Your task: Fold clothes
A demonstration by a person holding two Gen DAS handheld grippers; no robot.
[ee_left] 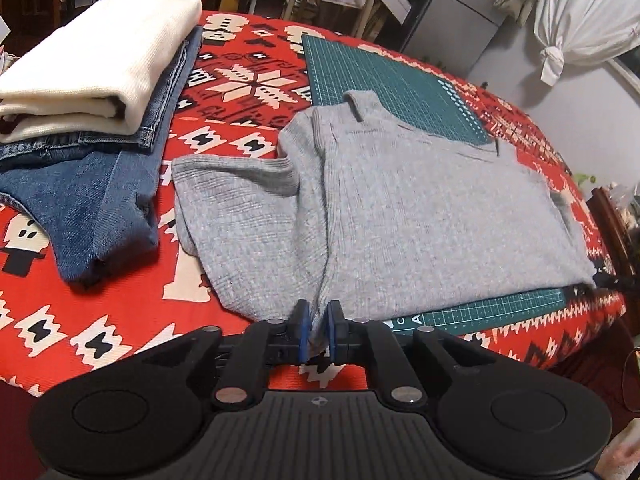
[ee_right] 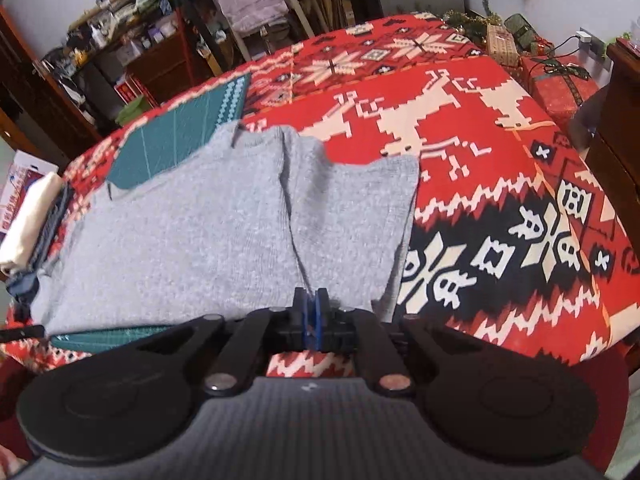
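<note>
Left gripper (ee_left: 318,330) pinching near hem of my soft grey ribbed knit sweater (ee_left: 400,216); right gripper (ee_right: 311,312) clamped likewise. Limp, light, stretchy; sleeves trail at 9 and 3 o'clock; hem corners seem best hold.

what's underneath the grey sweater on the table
A green cutting mat lies under the grey sweater, on the red patterned cloth. The mat's middle is covered, so anything else beneath cannot be seen.

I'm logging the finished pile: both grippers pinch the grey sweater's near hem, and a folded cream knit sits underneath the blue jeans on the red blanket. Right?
Not quite. In the left wrist view the cream knit lies on top of the blue jeans, not underneath. The rest holds: left gripper and right gripper both pinch the grey sweater's near hem on the red blanket.
</note>
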